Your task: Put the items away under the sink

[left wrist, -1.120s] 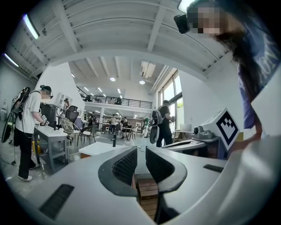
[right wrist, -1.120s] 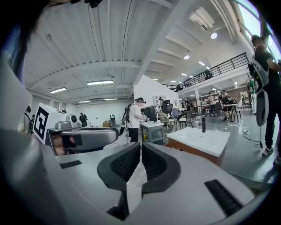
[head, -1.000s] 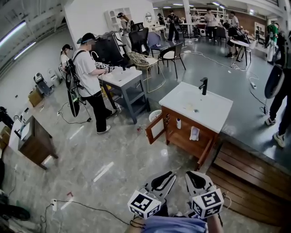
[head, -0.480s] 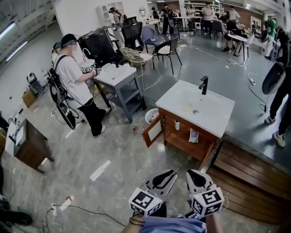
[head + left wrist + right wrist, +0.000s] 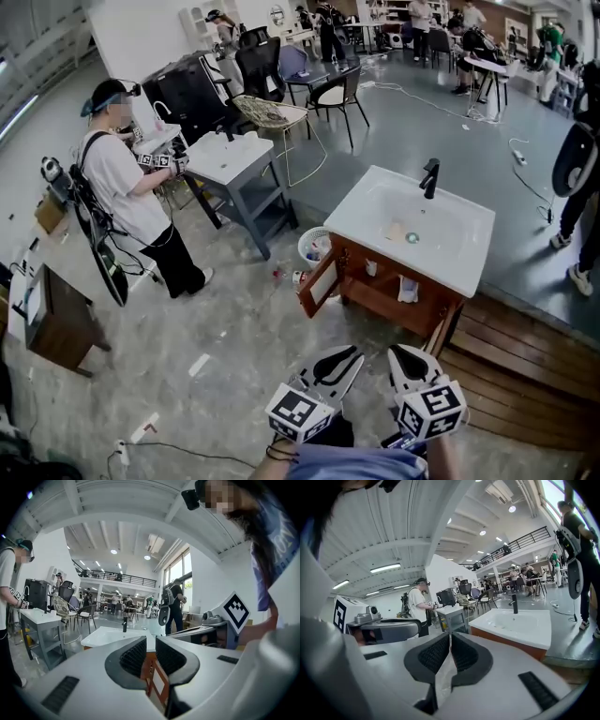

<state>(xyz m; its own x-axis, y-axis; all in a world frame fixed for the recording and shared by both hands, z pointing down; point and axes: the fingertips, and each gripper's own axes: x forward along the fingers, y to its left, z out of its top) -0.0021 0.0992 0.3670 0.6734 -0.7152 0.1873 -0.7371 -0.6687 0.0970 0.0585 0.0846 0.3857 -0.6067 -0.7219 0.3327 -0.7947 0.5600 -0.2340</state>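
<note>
Across the last second the head view has swung and closed in a little on the sink cabinet (image 5: 375,292): the other person (image 5: 122,192) at the grey washstand has slid toward the left edge of the picture, and the white wastebasket (image 5: 315,246) and a small can-like thing on the floor (image 5: 298,277) beside the open cabinet door (image 5: 320,281) now show clearly. Both tools ride low and close to the body, still pointing at the cabinet. The left gripper (image 5: 151,641) has its jaws a narrow slit apart with nothing in them, only the cabinet showing through the gap. The right gripper (image 5: 450,637) has its jaws closed together, also empty. Under the white basin (image 5: 375,220) with its black faucet (image 5: 430,176), a small white bottle (image 5: 371,268) stands on the shelf and a white pouch or cloth (image 5: 406,289) lies just right of it, so some things are already stowed. I read this as an approach on foot, not a placing move: nothing is carried, so the next job is likely picking up whatever is left outside, perhaps the floor item by the door.
</note>
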